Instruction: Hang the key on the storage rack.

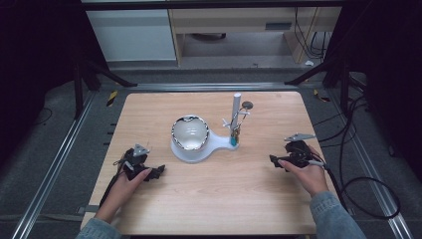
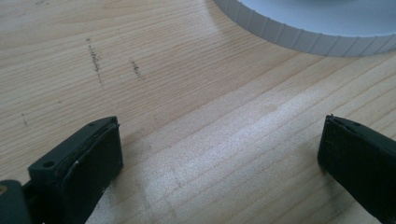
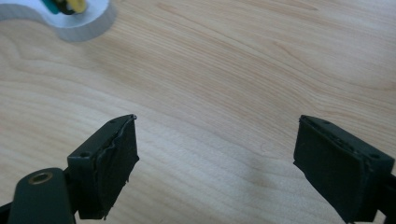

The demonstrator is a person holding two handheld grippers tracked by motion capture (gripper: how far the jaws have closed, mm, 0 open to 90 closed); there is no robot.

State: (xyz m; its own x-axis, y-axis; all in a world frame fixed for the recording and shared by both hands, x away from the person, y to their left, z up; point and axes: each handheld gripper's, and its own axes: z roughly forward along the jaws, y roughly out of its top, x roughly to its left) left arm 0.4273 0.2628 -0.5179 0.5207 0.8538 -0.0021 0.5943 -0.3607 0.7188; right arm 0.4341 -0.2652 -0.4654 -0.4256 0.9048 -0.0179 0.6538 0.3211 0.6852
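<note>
Wooden tabletop (image 1: 209,194) carries a white base (image 1: 199,149) with a shiny bowl (image 1: 189,132) and an upright post (image 1: 236,119), seen whole from the high view. Left gripper (image 2: 219,154) and right gripper (image 3: 215,163) rest near it, jaws wide apart, empty.

From my remote seat I see the pale wooden worktop (image 1: 209,199) ringed by a dark floor, with metal rails (image 1: 50,164) running along its left and right sides. Black cables (image 1: 370,194) loop on the floor at the right. Beyond the far edge stand a white cabinet (image 1: 132,35) on the left and a light wood desk (image 1: 234,22) further right, with more cables (image 1: 308,35) hanging beside it.
</note>
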